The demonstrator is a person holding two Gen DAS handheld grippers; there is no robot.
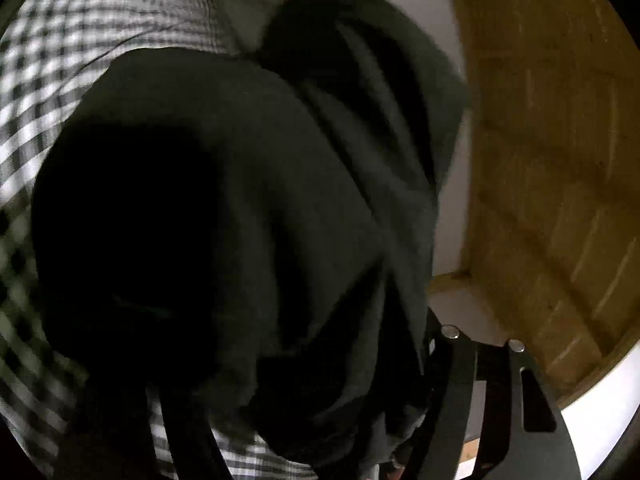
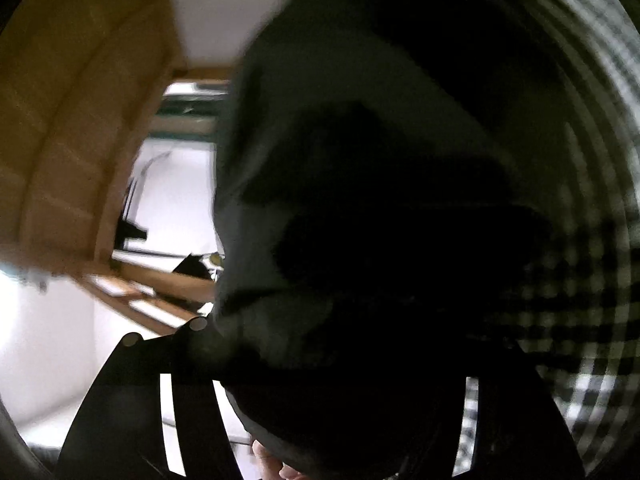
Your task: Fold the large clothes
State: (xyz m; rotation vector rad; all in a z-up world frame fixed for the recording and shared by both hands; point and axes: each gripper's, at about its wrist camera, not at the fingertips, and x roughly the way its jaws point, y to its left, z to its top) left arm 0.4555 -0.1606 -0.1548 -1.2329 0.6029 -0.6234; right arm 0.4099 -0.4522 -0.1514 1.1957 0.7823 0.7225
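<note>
A large dark garment (image 1: 248, 216) hangs bunched right in front of the left wrist camera and covers the fingertips of my left gripper (image 1: 320, 412). Only the black frame of its right finger (image 1: 456, 392) shows; the cloth runs into the jaws. In the right wrist view the same dark garment (image 2: 380, 184) fills the middle and right and drapes over my right gripper (image 2: 332, 392). Its left finger (image 2: 132, 396) shows beside the cloth. Both grippers appear shut on the garment, held up above a black-and-white checked cloth (image 1: 80, 60).
The checked cloth also shows at the right edge of the right wrist view (image 2: 600, 320). A wooden door (image 1: 552, 160) and white wall stand to the right in the left wrist view. Wooden panels (image 2: 72, 128) and a wooden shelf (image 2: 168, 292) lie left in the right view.
</note>
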